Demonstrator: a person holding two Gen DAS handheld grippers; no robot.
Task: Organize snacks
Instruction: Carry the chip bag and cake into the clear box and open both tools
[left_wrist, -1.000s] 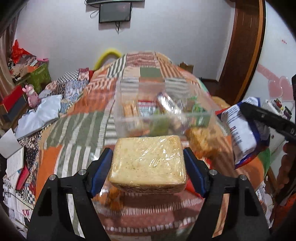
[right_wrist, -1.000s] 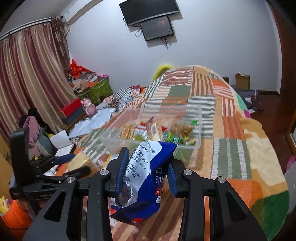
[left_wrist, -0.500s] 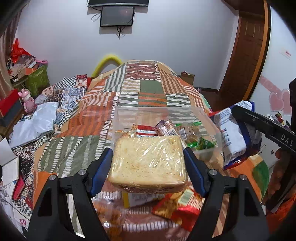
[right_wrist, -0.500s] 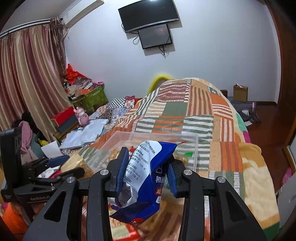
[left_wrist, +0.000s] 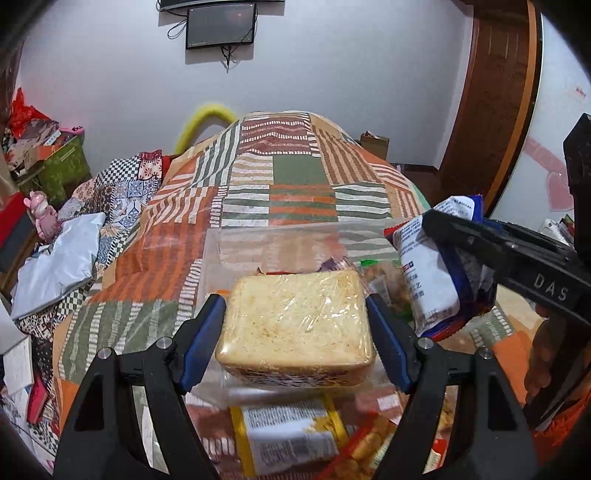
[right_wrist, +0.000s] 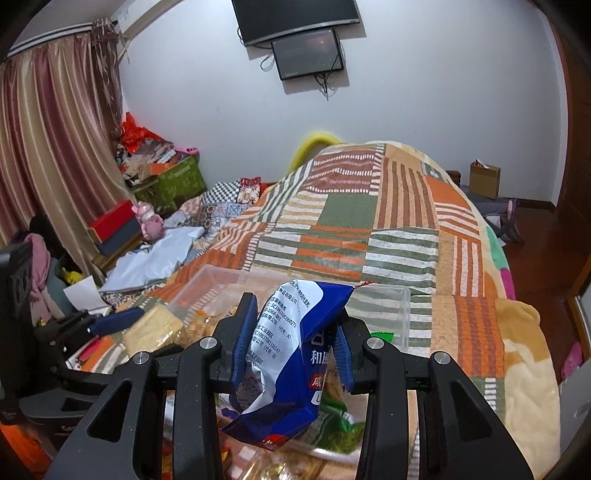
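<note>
Both grippers now lifted over clear box (left_wrist: 280, 243). Left gripper (left_wrist: 295, 332) jaws clamped on wrapped bread (left_wrist: 295, 325); right gripper (right_wrist: 293, 343) jaws clamped on blue snack bag (right_wrist: 291, 354). Drop-in next.

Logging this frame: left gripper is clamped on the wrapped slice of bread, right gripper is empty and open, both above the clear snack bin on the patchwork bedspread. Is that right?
Not quite. The right gripper is not empty: in the right wrist view its jaws are shut on a blue and white snack bag. The rest stands: the left gripper clamps the wrapped bread above the clear bin on the patchwork bedspread.
</note>
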